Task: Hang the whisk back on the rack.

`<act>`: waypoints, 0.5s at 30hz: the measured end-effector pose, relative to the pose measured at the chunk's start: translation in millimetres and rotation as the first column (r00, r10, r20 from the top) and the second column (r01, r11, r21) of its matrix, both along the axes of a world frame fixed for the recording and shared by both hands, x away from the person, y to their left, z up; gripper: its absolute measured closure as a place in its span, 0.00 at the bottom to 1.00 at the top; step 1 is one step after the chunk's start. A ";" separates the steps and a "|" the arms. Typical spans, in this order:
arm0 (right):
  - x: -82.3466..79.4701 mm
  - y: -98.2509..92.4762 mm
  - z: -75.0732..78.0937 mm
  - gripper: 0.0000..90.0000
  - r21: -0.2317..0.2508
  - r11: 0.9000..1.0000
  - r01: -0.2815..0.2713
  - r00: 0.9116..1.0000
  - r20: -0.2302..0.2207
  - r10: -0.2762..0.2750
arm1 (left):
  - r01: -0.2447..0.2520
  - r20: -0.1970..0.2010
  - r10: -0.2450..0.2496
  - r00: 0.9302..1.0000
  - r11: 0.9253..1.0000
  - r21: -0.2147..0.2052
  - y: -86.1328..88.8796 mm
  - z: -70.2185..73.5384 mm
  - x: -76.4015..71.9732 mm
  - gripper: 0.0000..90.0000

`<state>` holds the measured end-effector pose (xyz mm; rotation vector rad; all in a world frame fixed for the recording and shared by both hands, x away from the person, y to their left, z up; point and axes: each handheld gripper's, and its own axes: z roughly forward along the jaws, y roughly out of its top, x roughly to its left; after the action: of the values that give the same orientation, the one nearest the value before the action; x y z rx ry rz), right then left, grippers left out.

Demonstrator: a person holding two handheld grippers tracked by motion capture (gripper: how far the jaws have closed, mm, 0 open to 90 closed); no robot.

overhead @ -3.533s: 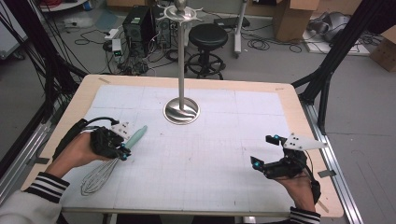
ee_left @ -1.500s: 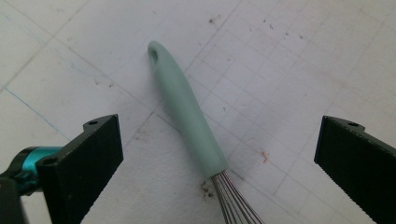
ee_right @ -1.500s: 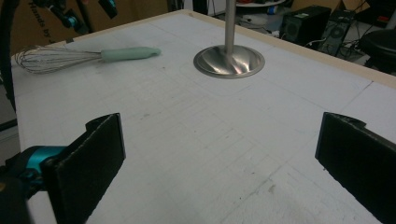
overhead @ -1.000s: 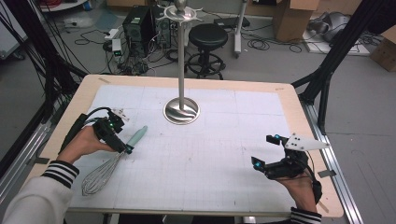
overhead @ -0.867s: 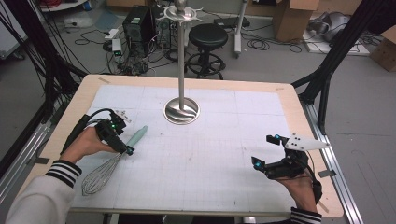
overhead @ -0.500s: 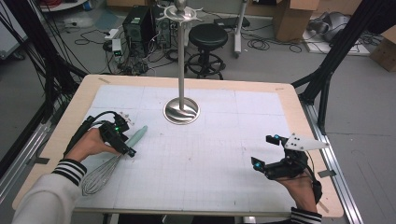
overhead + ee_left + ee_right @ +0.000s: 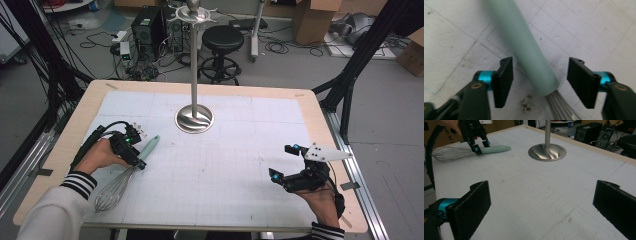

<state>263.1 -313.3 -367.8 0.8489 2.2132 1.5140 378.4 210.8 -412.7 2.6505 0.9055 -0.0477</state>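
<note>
A whisk (image 7: 148,147) with a pale green handle and wire head lies on the left of the white mat. In the left gripper view its handle (image 7: 529,50) runs between the two black jaws, with a gap on each side. My left gripper (image 7: 140,161) points down over the handle's wire end; its jaws have just been closing and the pads do not touch the handle. From the right gripper view I see that gripper (image 7: 479,146) standing over the whisk (image 7: 449,152). My right gripper (image 7: 282,162) rests open near the right front, with nothing between its jaws (image 7: 541,205).
A metal stand (image 7: 194,118) with a round base and tall pole rises at the middle back of the mat; its base (image 7: 547,152) also shows from the right gripper. The wooden table edge (image 7: 320,120) frames the mat. Stool, computers and cables sit on the floor beyond.
My left hand has shifted a little toward the whisk and lowered, so its jaws now straddle the handle near the wires. The right hand has stayed still.
</note>
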 end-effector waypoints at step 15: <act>0.2 0.8 -0.1 0.01 -0.002 1.000 -0.002 1.000 0.000 0.002 | -0.084 -0.012 0.084 0.996 0.996 0.025 -4.0 0.9 0.4 0.65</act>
<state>263.3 -312.5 -367.9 0.8471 2.2158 1.5121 378.7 206.9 -411.9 2.6344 1.0273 -0.0342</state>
